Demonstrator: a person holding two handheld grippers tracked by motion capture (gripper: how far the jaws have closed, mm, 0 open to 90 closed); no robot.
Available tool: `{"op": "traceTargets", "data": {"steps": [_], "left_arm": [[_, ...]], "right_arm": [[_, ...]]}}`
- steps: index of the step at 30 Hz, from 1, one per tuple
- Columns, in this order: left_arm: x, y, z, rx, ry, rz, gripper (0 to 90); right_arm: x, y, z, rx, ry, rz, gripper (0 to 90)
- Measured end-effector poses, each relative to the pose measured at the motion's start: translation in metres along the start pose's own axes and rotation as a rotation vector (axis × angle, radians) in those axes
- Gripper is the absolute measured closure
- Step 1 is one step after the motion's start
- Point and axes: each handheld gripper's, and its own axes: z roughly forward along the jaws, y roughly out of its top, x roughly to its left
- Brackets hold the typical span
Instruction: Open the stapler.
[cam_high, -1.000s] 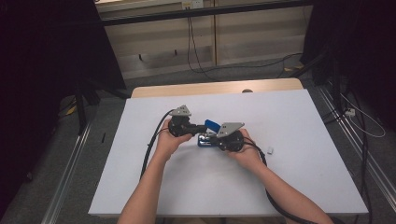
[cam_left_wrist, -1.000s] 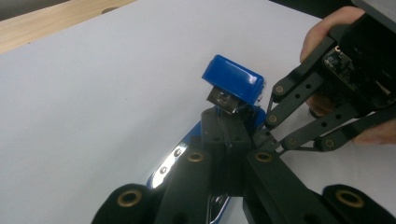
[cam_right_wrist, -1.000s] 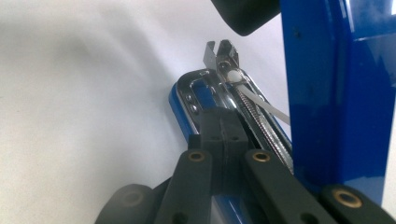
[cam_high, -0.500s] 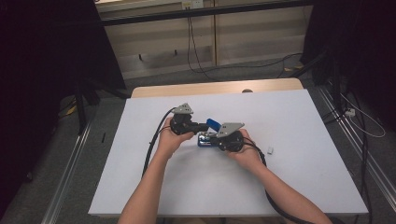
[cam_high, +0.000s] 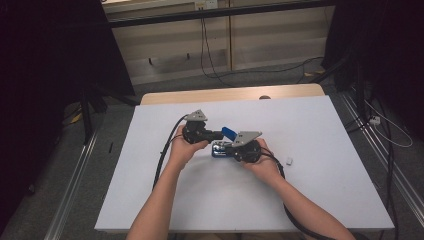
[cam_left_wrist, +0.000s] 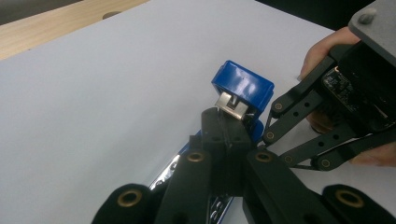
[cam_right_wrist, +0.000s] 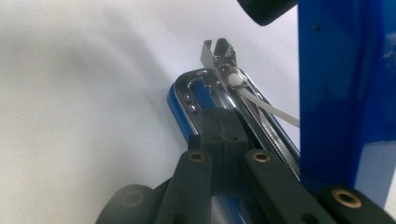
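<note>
High view shows the left gripper (cam_high: 220, 133) clamped on the raised blue lid (cam_high: 228, 132) of an opened stapler (cam_high: 220, 149) and the right gripper (cam_high: 223, 149) clamped on its chrome-railed base, lying left-right mid-way across the white table (cam_high: 320, 150), grey floor (cam_high: 50, 175) around.

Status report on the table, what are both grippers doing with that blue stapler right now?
Left gripper shut on the blue stapler's raised top arm. Right gripper shut on its base, magazine open. Small white piece lies apart on the table, nothing obstructing.
</note>
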Motion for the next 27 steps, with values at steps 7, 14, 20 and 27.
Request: {"op": "traceTargets", "data": {"steps": [7, 14, 20, 27], "left_arm": [[0.001, 0.000, 0.000, 0.003, -0.001, 0.001, 90.0], [0.001, 0.001, 0.000, 0.005, 0.005, 0.006, 90.0], [0.001, 0.001, 0.000, 0.005, 0.007, 0.005, 90.0], [0.001, 0.001, -0.003, 0.013, 0.021, 0.021, 90.0]], "right_arm": [[0.001, 0.000, -0.005, -0.065, -0.018, 0.056, 90.0], [0.003, 0.006, -0.008, -0.133, -0.048, 0.112, 90.0], [0.006, 0.006, -0.004, -0.174, -0.099, 0.158, 90.0], [0.011, 0.009, 0.002, -0.191, -0.137, 0.183, 90.0]]}}
